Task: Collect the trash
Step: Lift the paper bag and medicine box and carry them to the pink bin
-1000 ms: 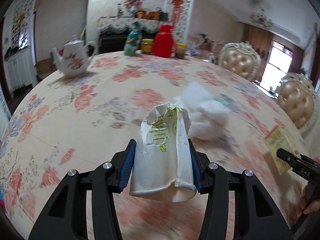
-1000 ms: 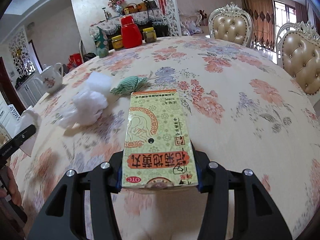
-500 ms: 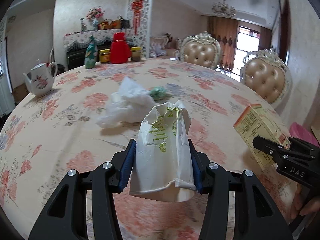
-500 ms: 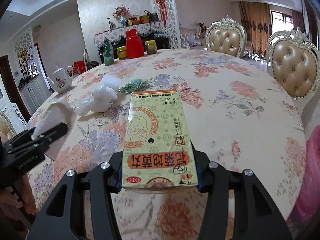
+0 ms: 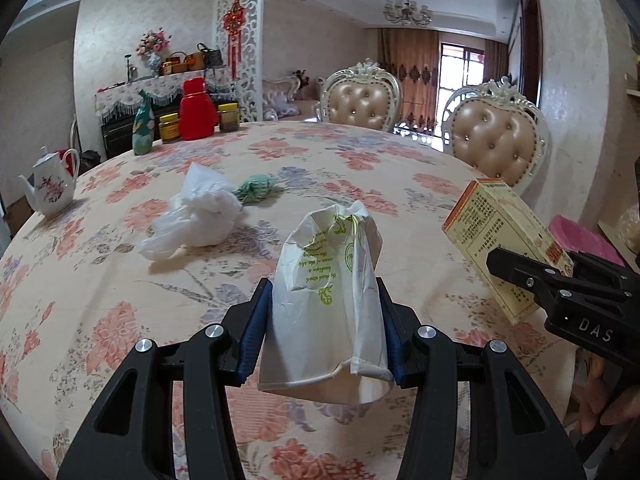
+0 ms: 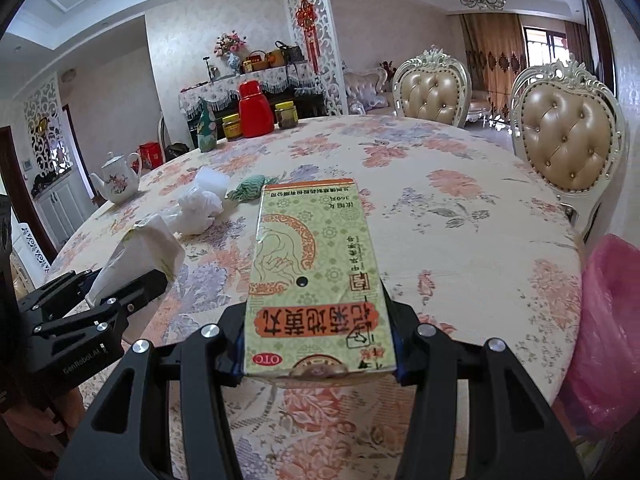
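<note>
My left gripper [image 5: 324,320] is shut on a crumpled white paper cup [image 5: 330,280] with green print, held above the near table edge. My right gripper [image 6: 318,340] is shut on a yellow-green medicine box [image 6: 316,264] with red Chinese print; the box also shows at the right of the left wrist view [image 5: 496,236]. The cup and left gripper show at the left of the right wrist view [image 6: 136,256]. A crumpled white plastic bag [image 5: 196,216] and a green patterned wad [image 5: 256,188] lie on the floral tablecloth [image 5: 360,160]. A pink bag-lined bin [image 6: 608,320] stands off the table's right edge.
A white teapot [image 5: 50,186] stands at the table's left edge. A red flask [image 5: 196,110], several jars and a green bottle [image 5: 144,128] stand at the far side. Two padded chairs [image 5: 496,140] stand at the right.
Both grippers have pulled back toward the near right table edge and swung right, each still holding its item. The pink bin has come into view on the right.
</note>
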A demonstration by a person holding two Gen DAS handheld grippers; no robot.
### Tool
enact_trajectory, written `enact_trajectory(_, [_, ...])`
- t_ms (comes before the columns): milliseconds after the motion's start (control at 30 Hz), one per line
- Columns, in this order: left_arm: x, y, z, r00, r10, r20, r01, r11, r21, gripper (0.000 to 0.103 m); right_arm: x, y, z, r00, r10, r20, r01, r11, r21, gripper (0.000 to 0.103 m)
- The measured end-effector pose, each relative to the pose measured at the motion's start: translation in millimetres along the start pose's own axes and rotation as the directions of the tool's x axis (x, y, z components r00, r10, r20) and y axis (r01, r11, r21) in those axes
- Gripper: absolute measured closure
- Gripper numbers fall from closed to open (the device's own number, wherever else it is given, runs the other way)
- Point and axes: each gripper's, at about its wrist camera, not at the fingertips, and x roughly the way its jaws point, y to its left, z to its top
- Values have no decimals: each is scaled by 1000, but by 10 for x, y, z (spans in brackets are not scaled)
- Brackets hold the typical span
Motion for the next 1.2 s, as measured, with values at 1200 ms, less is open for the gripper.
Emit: enact_trajectory(1200, [331, -1762, 310, 959, -284, -15, 278, 926, 255, 56, -945, -1595, -286, 952, -288, 105, 258, 938, 230, 53])
